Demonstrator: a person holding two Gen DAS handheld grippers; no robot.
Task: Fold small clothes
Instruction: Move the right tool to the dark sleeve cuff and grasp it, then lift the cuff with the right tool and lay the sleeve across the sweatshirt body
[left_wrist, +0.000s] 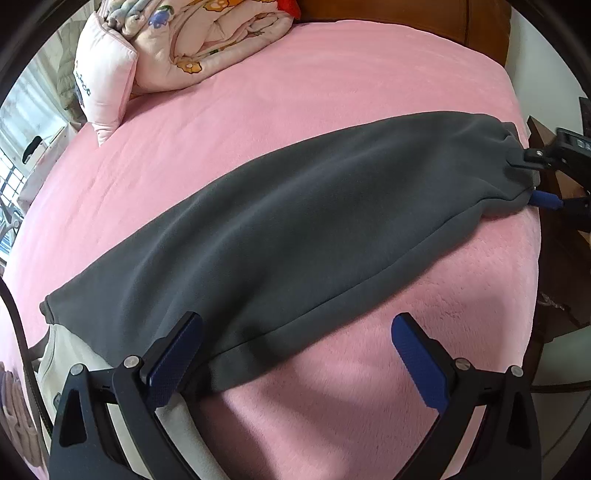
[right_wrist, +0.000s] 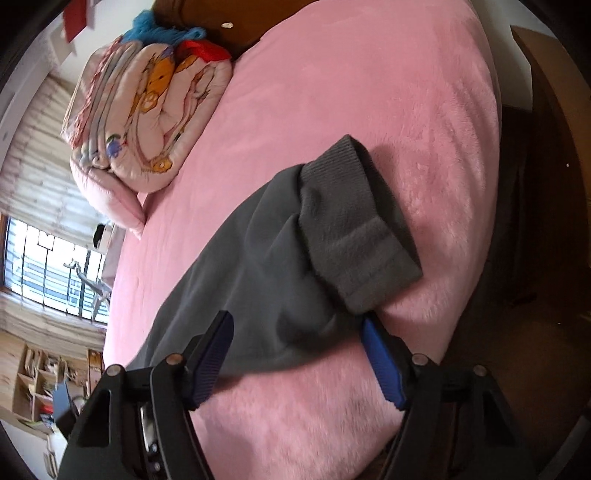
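Grey garment (left_wrist: 280, 229) lies stretched across pink bed (left_wrist: 332, 74). Left view: my left gripper (left_wrist: 295, 354) gapes wide over its near hem; bare bed beyond. Right view: my right gripper (right_wrist: 295, 354) straddles the cuffed end at the bed's edge, pads apart, not gripping.

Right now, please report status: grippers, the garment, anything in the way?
Left gripper open over near hem. Right gripper open, straddling cuff end. Grey garment flat on pink bed. White cloth under left end.
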